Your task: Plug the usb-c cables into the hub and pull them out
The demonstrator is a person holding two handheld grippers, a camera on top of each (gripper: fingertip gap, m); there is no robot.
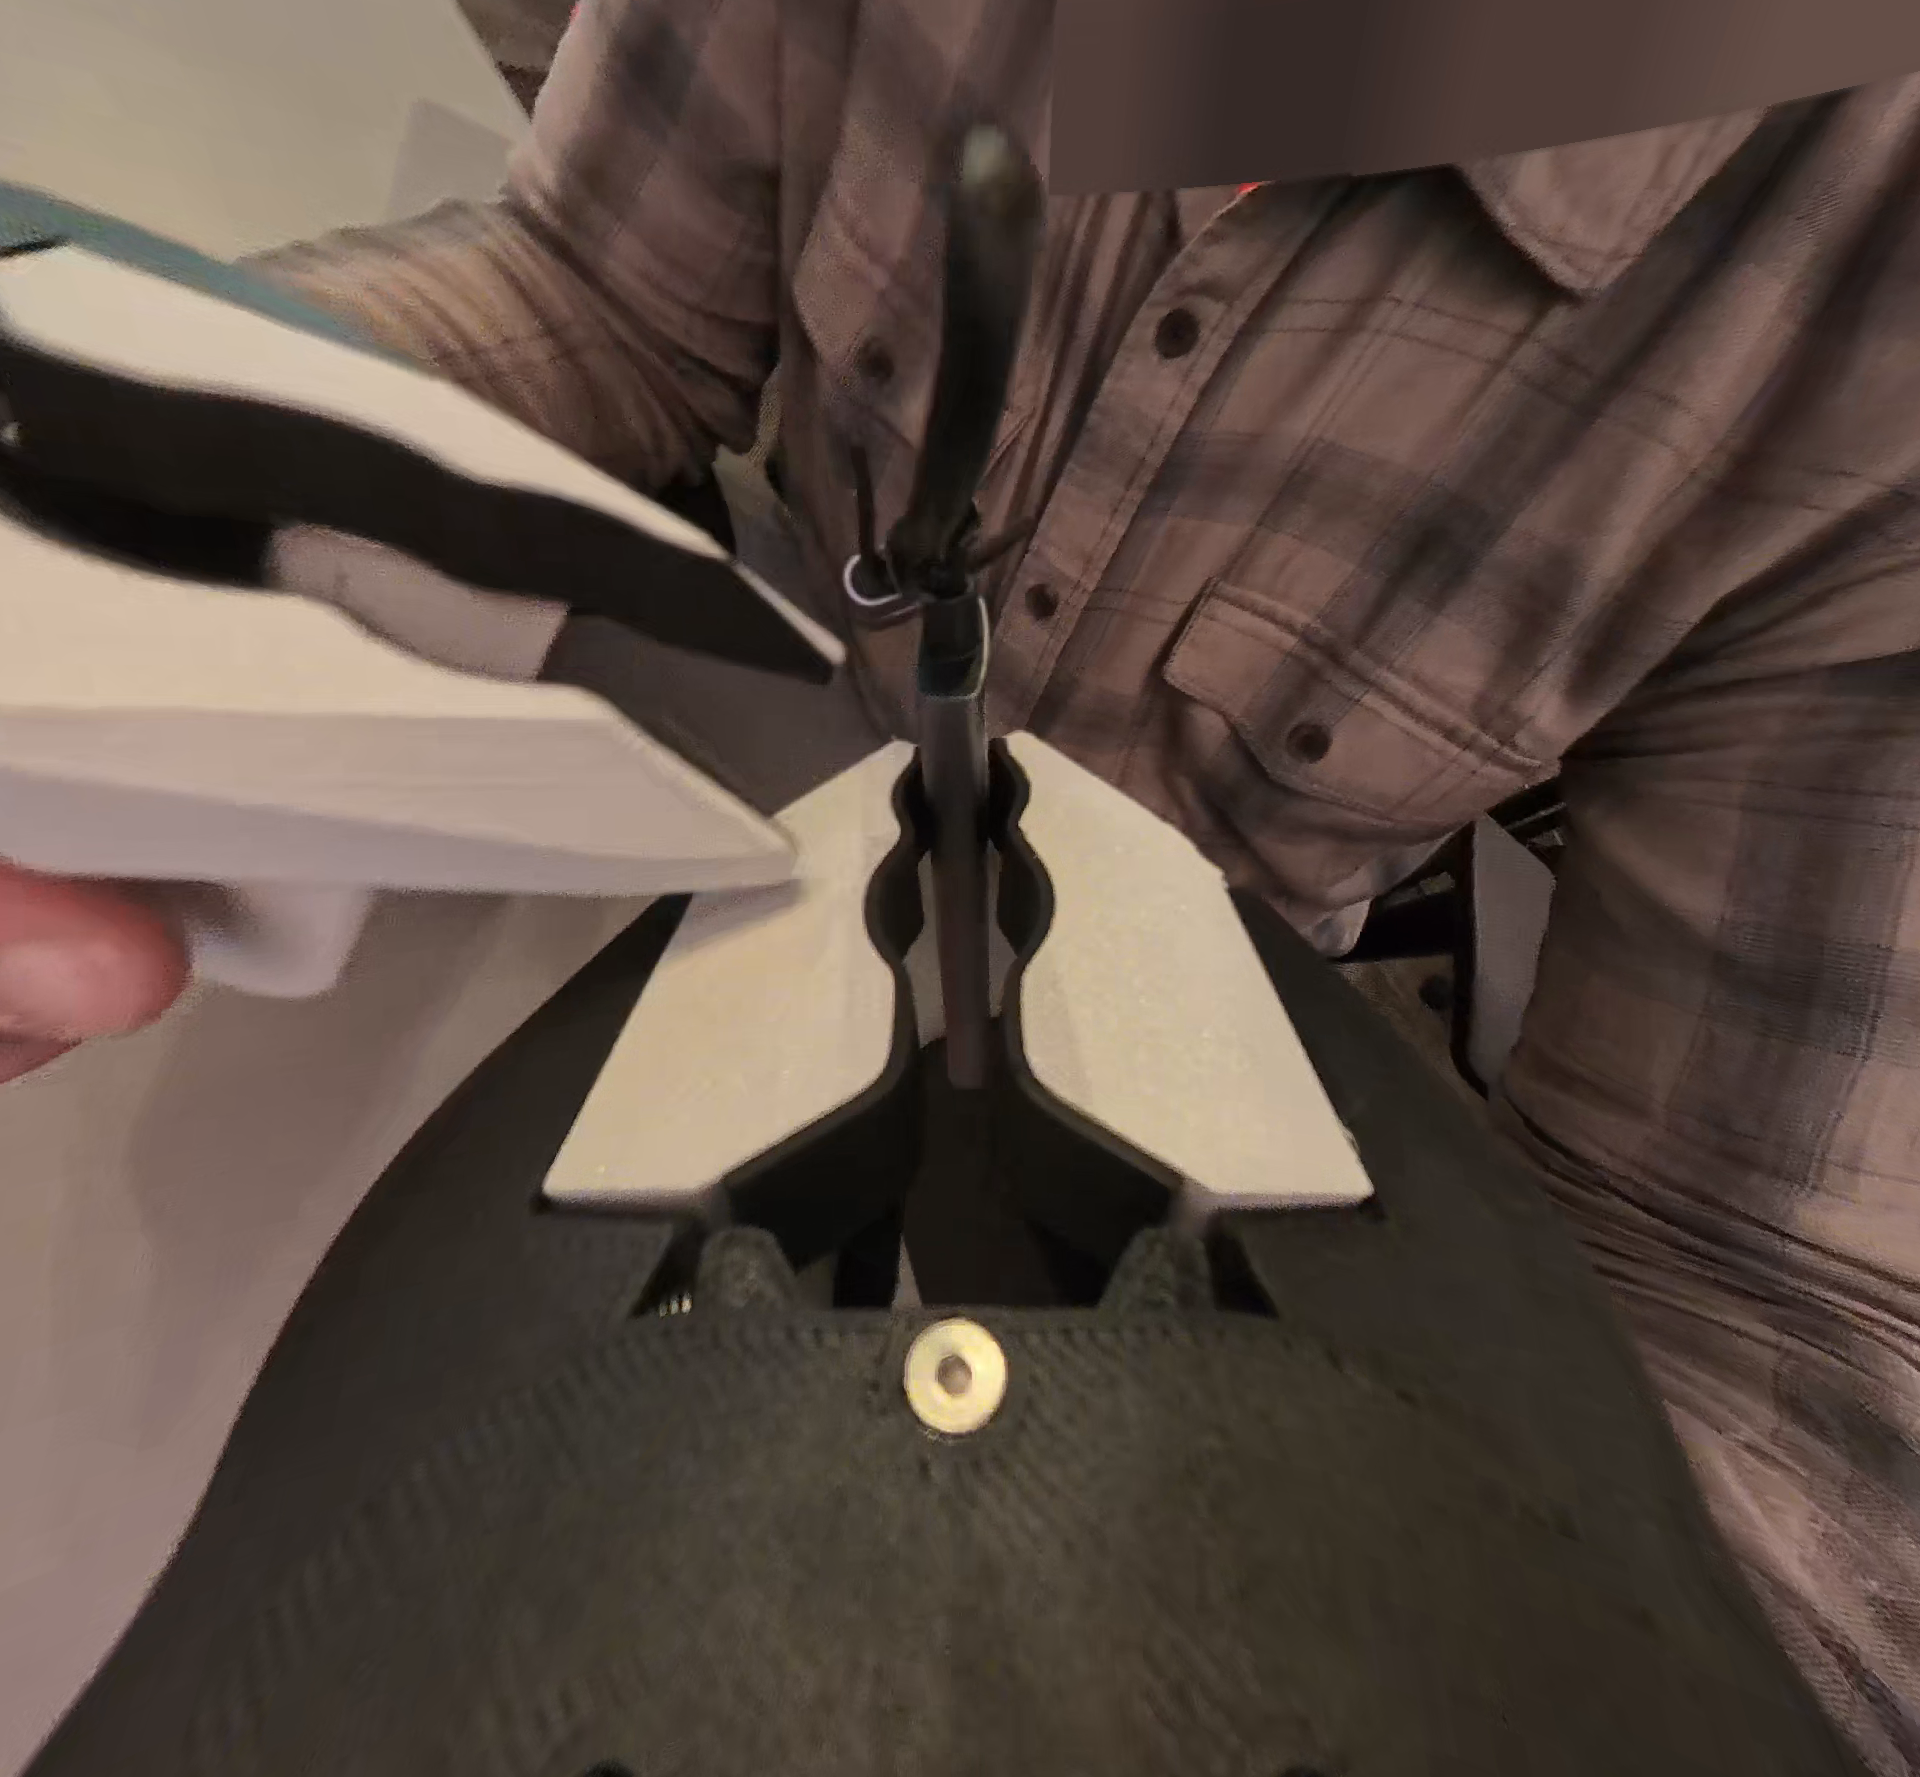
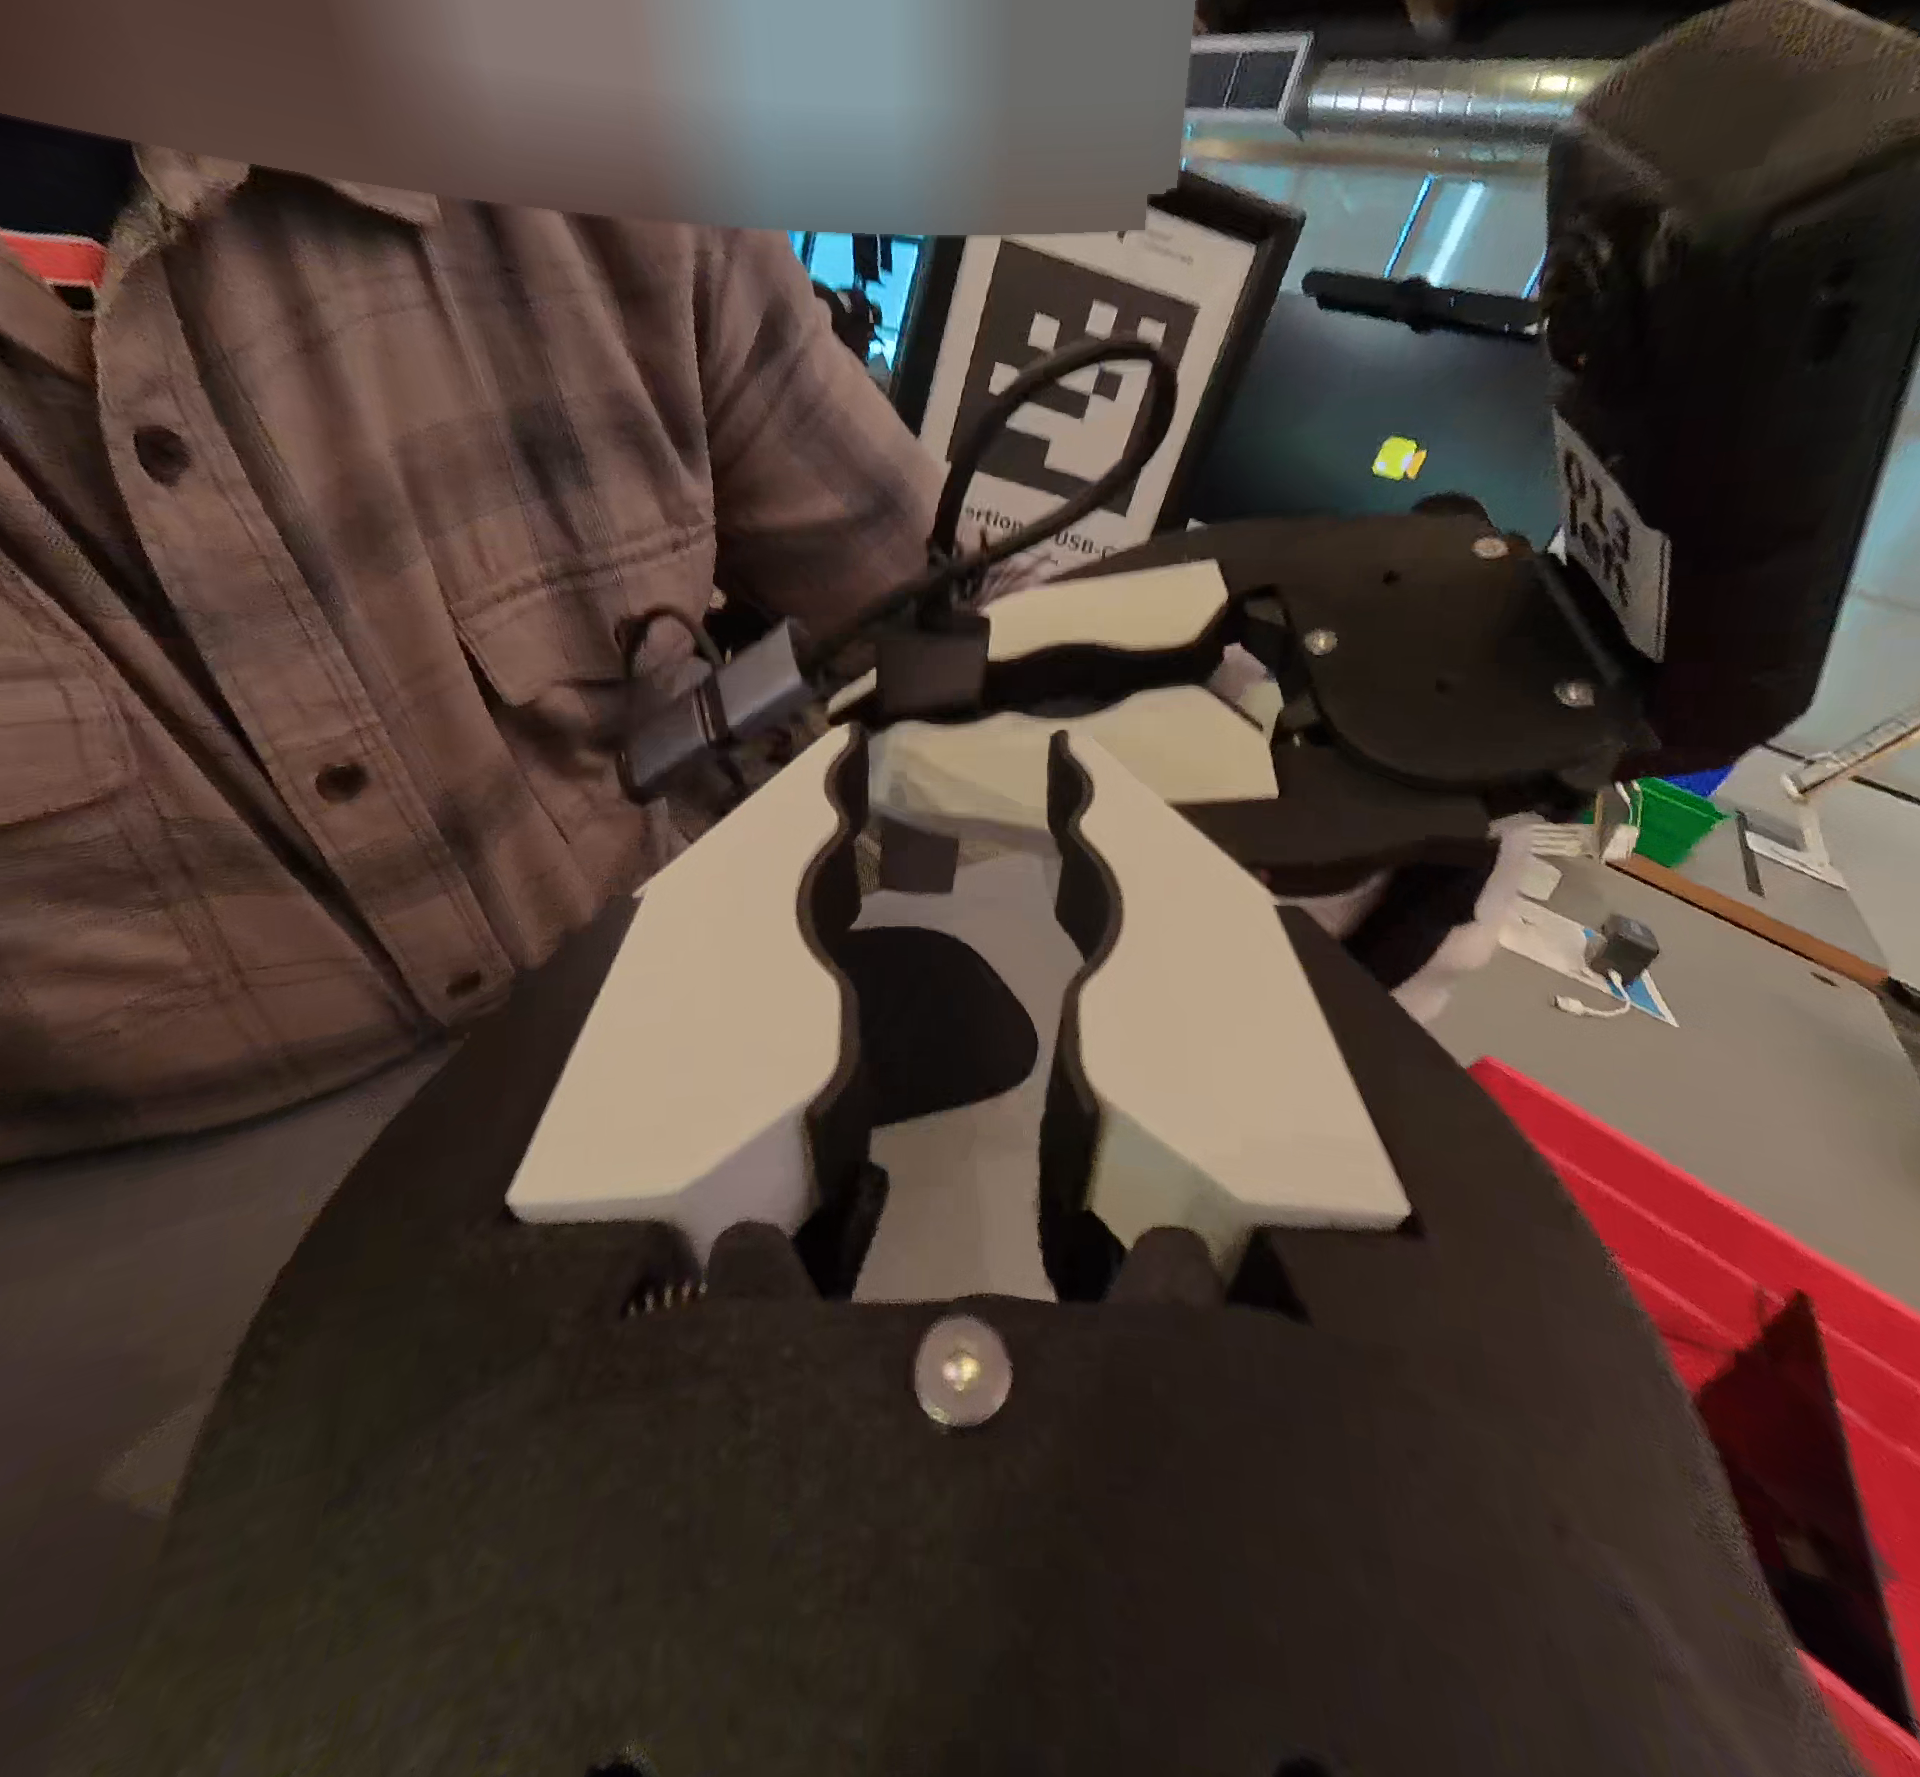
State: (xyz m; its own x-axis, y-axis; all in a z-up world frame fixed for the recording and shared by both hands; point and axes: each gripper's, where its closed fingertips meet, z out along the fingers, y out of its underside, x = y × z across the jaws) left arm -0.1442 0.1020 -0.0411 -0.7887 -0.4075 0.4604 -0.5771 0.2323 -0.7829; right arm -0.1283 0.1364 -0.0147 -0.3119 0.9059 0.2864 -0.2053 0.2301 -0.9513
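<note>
My left gripper (image 1: 956, 771) is shut on the hub (image 1: 958, 896), a thin dark slab seen edge-on between the pads. A black cable (image 1: 977, 325) runs up from the hub towards the person's shirt. In the right wrist view the hub (image 2: 930, 673) is a dark block in the left gripper (image 2: 914, 701), with a black cable loop (image 2: 1049, 439) above it. Two grey plug housings (image 2: 717, 709) hang on cables just to its left. My right gripper (image 2: 956, 771) is open and empty, just short of the hub. It also shows in the left wrist view (image 1: 800, 751).
A person in a plaid shirt (image 2: 364, 584) sits close behind the hub. A black-and-white marker board (image 2: 1081, 356) stands behind. A red bin (image 2: 1714, 1260) is at lower right. The grey table (image 2: 1766, 1052) holds a small charger (image 2: 1626, 948) and a green bin (image 2: 1668, 818). Left tips to right tips: about 4 centimeters.
</note>
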